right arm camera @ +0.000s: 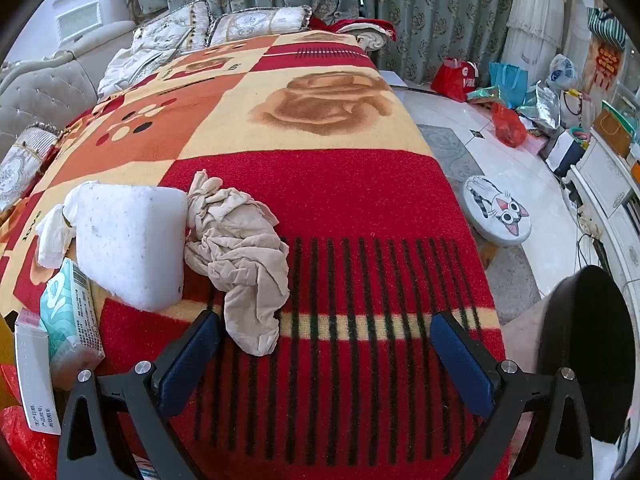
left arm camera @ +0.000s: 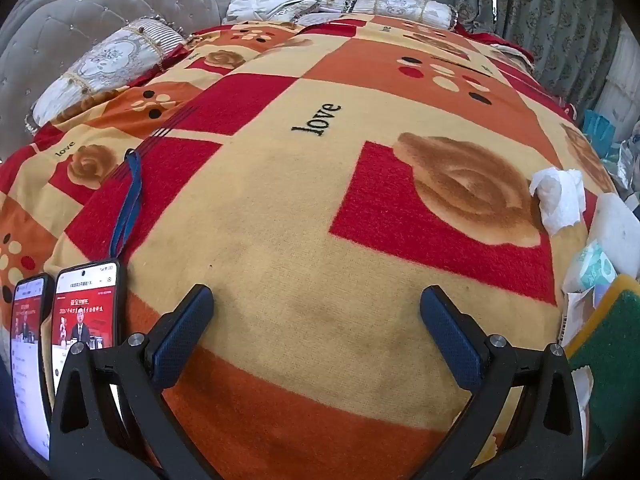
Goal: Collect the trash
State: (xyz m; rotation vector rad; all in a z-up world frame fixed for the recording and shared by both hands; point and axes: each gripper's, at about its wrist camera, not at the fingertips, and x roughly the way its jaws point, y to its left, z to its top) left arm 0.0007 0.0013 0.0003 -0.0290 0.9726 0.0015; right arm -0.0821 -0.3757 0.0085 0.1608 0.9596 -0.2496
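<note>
Loose items lie on a red, orange and cream blanket (left arm camera: 304, 216). In the right wrist view a crumpled beige cloth (right arm camera: 240, 260) lies just ahead of my open right gripper (right arm camera: 326, 344), beside its left finger. A white foam block (right arm camera: 128, 240), a crumpled white tissue (right arm camera: 54, 236), a green tissue pack (right arm camera: 70, 312) and a white box (right arm camera: 34, 376) lie to its left. My left gripper (left arm camera: 316, 320) is open and empty over bare blanket. The tissue (left arm camera: 560, 200), foam block (left arm camera: 616, 236) and tissue pack (left arm camera: 592, 272) show at its far right.
Two lit phones (left arm camera: 86, 308) and a blue strap (left arm camera: 128, 204) lie left of my left gripper. A green and yellow sponge (left arm camera: 608, 344) is at its right edge. Cushions (right arm camera: 256, 20) line the far end. A cat stool (right arm camera: 498, 210), bags (right arm camera: 508, 124) and a black round object (right arm camera: 592, 352) are at right.
</note>
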